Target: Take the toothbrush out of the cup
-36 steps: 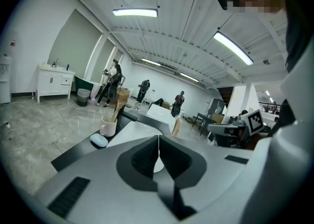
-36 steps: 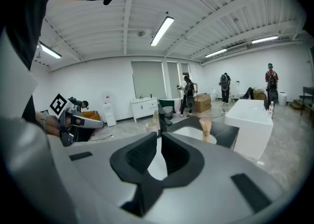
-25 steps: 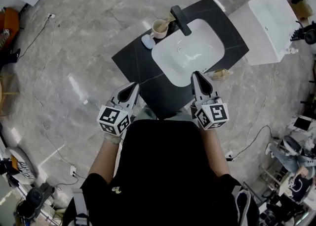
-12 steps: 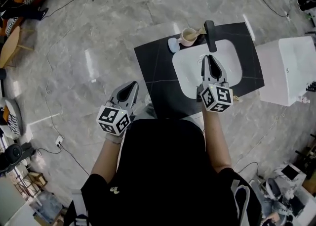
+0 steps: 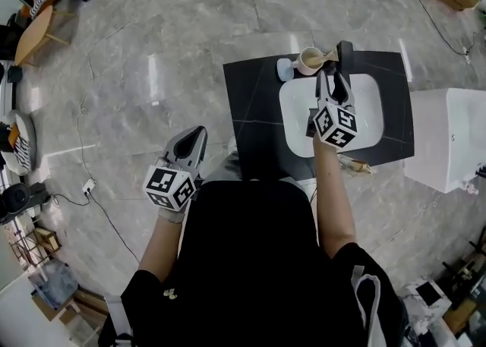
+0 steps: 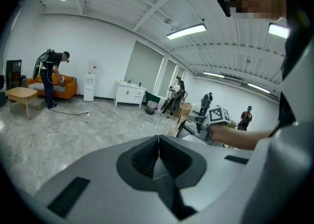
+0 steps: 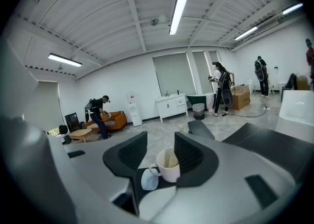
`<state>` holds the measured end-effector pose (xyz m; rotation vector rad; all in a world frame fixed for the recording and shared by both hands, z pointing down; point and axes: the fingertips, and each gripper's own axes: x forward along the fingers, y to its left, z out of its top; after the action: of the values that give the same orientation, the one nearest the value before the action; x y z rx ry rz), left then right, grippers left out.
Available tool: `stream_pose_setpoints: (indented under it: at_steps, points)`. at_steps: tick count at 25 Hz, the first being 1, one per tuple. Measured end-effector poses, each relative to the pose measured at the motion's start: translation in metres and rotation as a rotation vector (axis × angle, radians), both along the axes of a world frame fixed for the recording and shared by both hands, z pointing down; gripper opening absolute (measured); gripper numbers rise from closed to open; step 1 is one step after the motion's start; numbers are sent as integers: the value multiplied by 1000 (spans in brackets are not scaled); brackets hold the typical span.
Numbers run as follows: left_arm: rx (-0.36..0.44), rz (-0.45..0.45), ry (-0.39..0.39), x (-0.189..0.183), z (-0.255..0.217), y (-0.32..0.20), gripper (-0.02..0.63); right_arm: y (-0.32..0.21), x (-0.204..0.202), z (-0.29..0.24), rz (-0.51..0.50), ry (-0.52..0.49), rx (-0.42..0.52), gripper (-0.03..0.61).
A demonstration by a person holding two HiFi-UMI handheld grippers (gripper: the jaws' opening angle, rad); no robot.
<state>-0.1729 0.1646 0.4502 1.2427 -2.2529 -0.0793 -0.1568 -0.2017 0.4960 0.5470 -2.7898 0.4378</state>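
Approach step: right hand-held gripper (image 7: 161,152), jaws just opening with nothing between them, is aimed at the cup (image 7: 169,165). Next move: clamp the toothbrush (image 5: 331,55).

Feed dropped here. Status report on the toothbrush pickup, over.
Left gripper shut, off the counter. Right gripper just opening, empty, over the sink, short of the cup. Toothbrush in cup. Faucet close beside it.

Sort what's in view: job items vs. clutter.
Job: cup; toothbrush in it; right gripper, jaws just opening, nothing between them.
Lying about: pale blue object beside cup; black tap; white basin; left gripper, shut, idle.
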Motion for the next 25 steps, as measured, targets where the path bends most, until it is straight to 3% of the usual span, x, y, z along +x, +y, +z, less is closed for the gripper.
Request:
stream_pose_setpoints:
  at_steps: [6, 21, 25]
  points:
    - [-29, -96, -2, 8, 2, 15, 23, -17, -22, 34, 2, 63, -17, 209]
    - [-83, -164, 24, 24, 11, 31, 23, -42, -50, 83, 28, 155, -11, 215]
    - [-84, -164, 27, 24, 12, 30, 23, -39, -54, 87, 11, 174, 33, 98]
